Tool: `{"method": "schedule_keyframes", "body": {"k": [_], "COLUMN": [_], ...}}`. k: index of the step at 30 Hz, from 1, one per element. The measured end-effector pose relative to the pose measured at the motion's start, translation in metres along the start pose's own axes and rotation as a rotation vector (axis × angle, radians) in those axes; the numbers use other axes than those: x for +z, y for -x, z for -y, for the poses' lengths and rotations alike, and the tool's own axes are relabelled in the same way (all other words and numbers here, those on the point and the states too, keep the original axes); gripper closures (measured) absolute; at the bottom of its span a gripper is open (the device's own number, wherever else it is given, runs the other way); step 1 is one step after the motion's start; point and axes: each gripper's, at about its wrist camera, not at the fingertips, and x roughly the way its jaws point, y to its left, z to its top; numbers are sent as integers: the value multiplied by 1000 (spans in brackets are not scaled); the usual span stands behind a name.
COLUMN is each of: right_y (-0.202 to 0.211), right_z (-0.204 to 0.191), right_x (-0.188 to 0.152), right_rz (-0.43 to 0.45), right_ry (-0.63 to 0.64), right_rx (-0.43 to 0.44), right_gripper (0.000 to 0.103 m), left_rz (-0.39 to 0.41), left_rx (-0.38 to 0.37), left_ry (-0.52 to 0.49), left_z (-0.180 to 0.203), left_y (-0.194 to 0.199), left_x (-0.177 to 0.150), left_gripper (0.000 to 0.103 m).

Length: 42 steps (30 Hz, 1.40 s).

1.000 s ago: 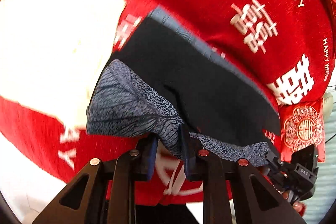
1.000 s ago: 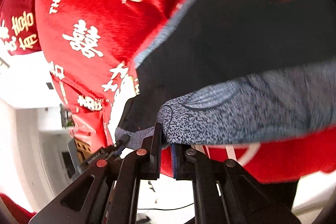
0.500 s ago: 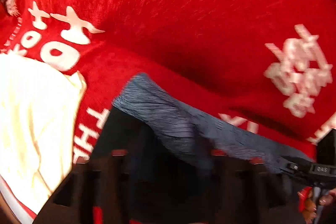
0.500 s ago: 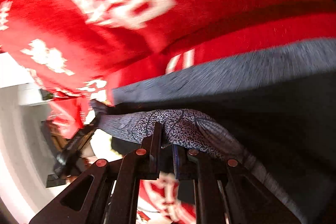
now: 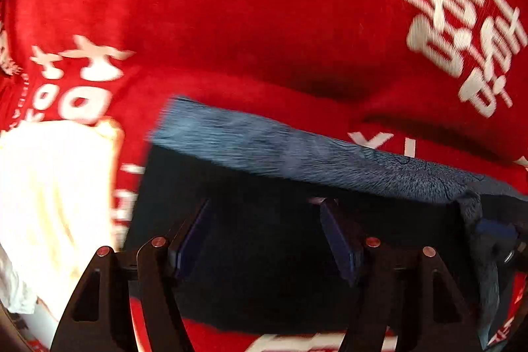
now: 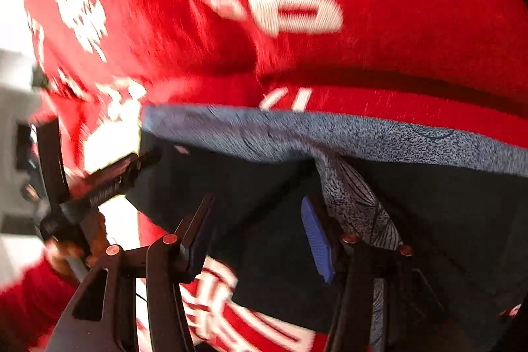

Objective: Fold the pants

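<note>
The dark pants [image 5: 264, 256] lie folded on a red blanket [image 5: 264, 22], their grey-blue patterned edge [image 5: 297, 154] running across the far side. My left gripper [image 5: 264, 207] hangs open just above the dark cloth, with nothing between its pads. In the right wrist view my right gripper [image 6: 259, 203] points down at the same pants [image 6: 429, 203], and its jaws are opening. A patterned fold [image 6: 356, 203] drapes over the outside of its right finger; the pads press on nothing.
The red blanket [image 6: 396, 55] has large white characters and a raised crease just beyond the pants. A white patch [image 5: 49, 187] lies to the left. A hand [image 6: 66, 249] holds the left gripper's black frame [image 6: 99, 187] beside the pants' corner.
Both grippers carried the patterned pants edge forward and down over the dark cloth, then let go. The left jaws spread first, the right ones in the last half second.
</note>
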Motion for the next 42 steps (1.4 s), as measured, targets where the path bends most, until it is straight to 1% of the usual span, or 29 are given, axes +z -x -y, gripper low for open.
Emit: {"method": "schedule_keyframes", "body": {"k": [1,2,3,5,6,7,8,10,11,12,14,16,19,20,22,23,25,28,30,32,35,38,40,42], "right_y": [-8,-18,-19,-22,-20,-16,-8,9,18,28,41,50,62,69,79,85,95,113,118,120,128,135,136,138], "right_z": [0,4,14,28,36,42,45,45,45,46,48,54,68,72,78,80,90,103,109,115,123,140,149,162], "right_x": [2,5,6,11,14,16,16,10,5,-4,-23,-50,-86,-103,-129,-141,-171,-214,-243,-269,-310,-343,-354,-366], "right_rz": [-5,-1,8,34,46,52,63,88,101,116,129,113,100,106,122,131,153,191,219,224,243,248,250,245], "right_ry": [12,15,10,-11,-32,-57,-90,-100,-100,-106,-128,-174,-238,-263,-306,-327,-396,-496,-562,-614,-693,-775,-807,-831], "right_rx": [-46,-100,-115,-131,-122,-95,-55,-25,-21,-22,-14,-7,-23,-35,-57,-64,-90,-114,-128,-154,-195,-246,-260,-281], "right_gripper": [50,51,56,63,63,63,61,54,44,39,38,38,38,38,38,38,38,38,38,38,38,38,38,38], "left_rz": [-1,1,3,10,13,2,-7,-22,-25,-30,-42,-62,-98,-106,-128,-118,-118,-127,-130,-125,-139,-152,-151,-166], "left_rx": [2,20,57,101,115,128,131,109,99,84,61,32,-32,-46,-93,-118,-156,-173,-208,-232,-244,-274,-279,-293], "left_ry": [6,9,12,11,9,10,11,-6,-16,-35,-68,-101,-151,-165,-201,-213,-260,-356,-385,-416,-454,-469,-490,-504], "left_z": [6,11,20,27,29,31,31,35,37,41,47,58,77,84,101,103,119,145,153,162,174,183,194,210], "left_y": [-10,-17,-27,-42,-46,-46,-45,-31,-26,-16,1,16,34,31,34,39,46,49,51,57,61,69,70,67], "left_x": [4,7,11,22,27,31,33,31,29,22,6,-16,-51,-62,-83,-95,-111,-135,-148,-159,-176,-189,-194,-198], "left_gripper": [34,34,34,34,34,34,34,34,34,34,34,34,34,33,11,11,11,11,11,11,11,11,11,11]}}
